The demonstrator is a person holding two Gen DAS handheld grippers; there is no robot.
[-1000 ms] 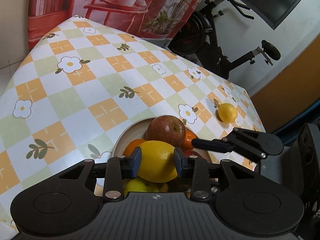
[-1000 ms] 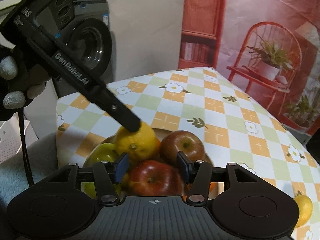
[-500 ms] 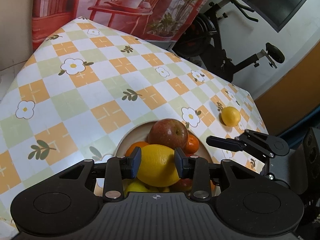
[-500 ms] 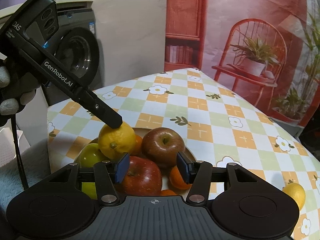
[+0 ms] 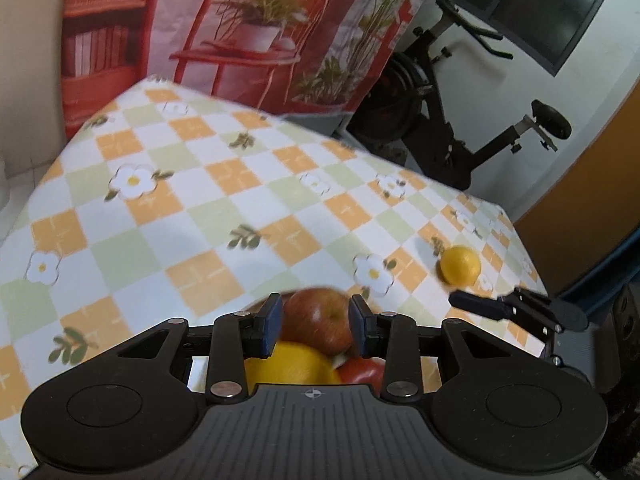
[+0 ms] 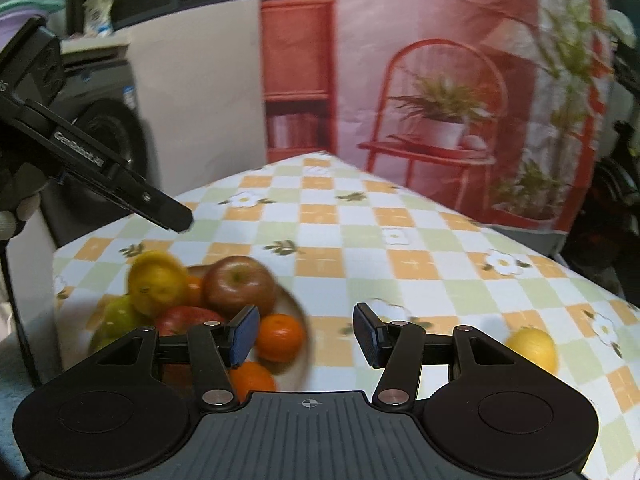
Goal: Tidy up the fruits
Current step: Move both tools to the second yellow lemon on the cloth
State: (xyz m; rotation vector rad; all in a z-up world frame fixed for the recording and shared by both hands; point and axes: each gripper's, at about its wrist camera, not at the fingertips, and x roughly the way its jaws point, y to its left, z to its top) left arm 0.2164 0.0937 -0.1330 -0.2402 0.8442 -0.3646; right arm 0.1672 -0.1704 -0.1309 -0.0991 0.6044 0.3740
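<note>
A pale bowl (image 6: 301,316) holds a lemon (image 6: 156,284), a brown-red apple (image 6: 240,288), a red apple (image 6: 180,318), a green apple (image 6: 116,320) and two oranges (image 6: 280,338). My left gripper (image 5: 316,324) hovers just above the pile, open, with the lemon (image 5: 288,364) below its pads and the apple (image 5: 318,320) showing beyond them. In the right wrist view its fingertip (image 6: 176,220) hangs clear above the lemon. My right gripper (image 6: 306,338) is open and empty over the cloth, right of the bowl. A loose lemon (image 6: 532,350) (image 5: 460,270) lies further right.
The checked flower tablecloth (image 5: 208,216) covers the table, which drops off at its far and right edges. An exercise bike (image 5: 460,132) stands behind the table. A washing machine (image 6: 108,140) stands at the left, and a printed backdrop (image 6: 440,80) hangs behind.
The left gripper has let go of the lemon, leaving it on the pile, and has risen off it. The right gripper has swung right, away from the bowl and toward the loose lemon.
</note>
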